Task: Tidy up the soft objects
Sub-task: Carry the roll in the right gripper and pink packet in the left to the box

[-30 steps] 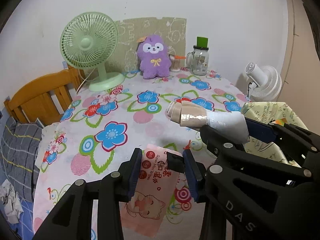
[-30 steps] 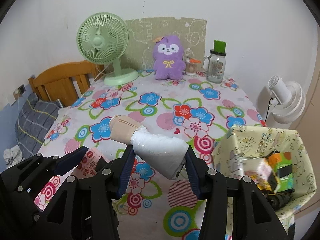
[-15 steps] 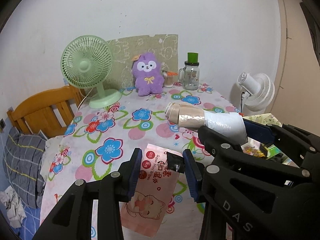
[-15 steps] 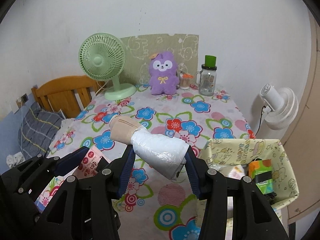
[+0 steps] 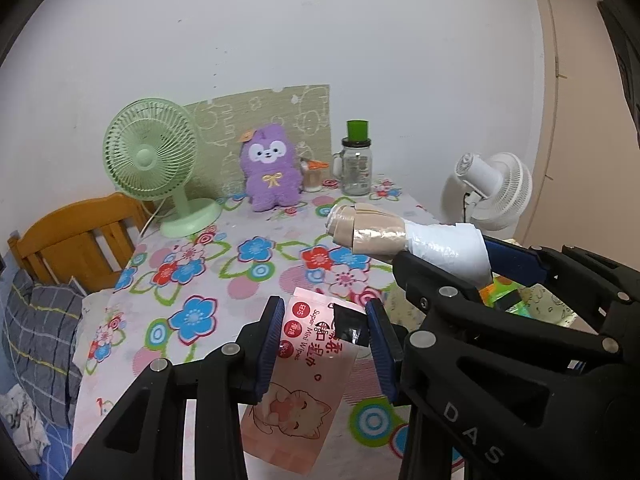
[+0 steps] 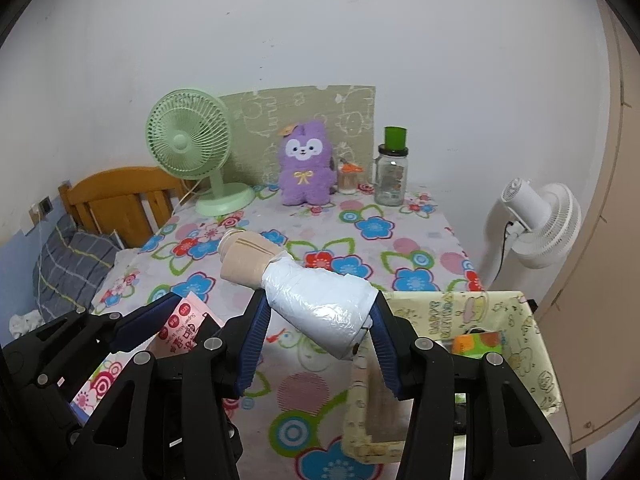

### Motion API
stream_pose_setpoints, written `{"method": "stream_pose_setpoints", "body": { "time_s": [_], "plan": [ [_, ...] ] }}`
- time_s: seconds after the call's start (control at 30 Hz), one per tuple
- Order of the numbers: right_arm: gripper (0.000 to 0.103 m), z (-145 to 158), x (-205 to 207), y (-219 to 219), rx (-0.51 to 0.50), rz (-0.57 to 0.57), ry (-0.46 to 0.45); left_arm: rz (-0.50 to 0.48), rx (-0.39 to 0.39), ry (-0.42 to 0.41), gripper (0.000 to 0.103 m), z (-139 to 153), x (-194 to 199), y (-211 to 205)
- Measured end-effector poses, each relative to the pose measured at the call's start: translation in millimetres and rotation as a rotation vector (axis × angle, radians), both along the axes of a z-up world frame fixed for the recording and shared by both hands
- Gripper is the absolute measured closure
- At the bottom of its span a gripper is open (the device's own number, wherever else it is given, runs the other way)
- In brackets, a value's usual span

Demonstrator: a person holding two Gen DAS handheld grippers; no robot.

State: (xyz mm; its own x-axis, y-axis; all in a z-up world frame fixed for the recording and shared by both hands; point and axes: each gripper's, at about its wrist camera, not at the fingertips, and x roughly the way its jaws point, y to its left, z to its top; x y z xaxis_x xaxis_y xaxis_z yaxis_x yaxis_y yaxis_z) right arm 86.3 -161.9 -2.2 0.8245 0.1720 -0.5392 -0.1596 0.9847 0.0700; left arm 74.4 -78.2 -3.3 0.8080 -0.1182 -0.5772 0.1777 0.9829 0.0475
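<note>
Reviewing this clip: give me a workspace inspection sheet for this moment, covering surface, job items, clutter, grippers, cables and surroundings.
Surface: table under a floral cloth.
Job's things: pink wet-wipes pack and beige roll in white plastic, both held; yellow fabric bin at the table's right edge, already holding items.
Clutter: green desk fan, purple plush, glass jar with green lid, small cup beside it.
Grippers: left gripper shut on the pack; right gripper shut on the roll.
Cables: green fan's cord trails off the table; black cord on white fan.
Surroundings: wooden chair, grey plaid cushion, white wall.
</note>
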Motion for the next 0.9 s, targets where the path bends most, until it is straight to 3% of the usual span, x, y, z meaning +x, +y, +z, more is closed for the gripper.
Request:
{"method": "stream_pose_setpoints", "body": {
  "time_s": [0.9],
  "plan": [
    [0.050,-15,8,-106,0.006,-0.172,0.018,-0.186,-0.001,0.023,0.061,-9,22,-103]
  ]
}}
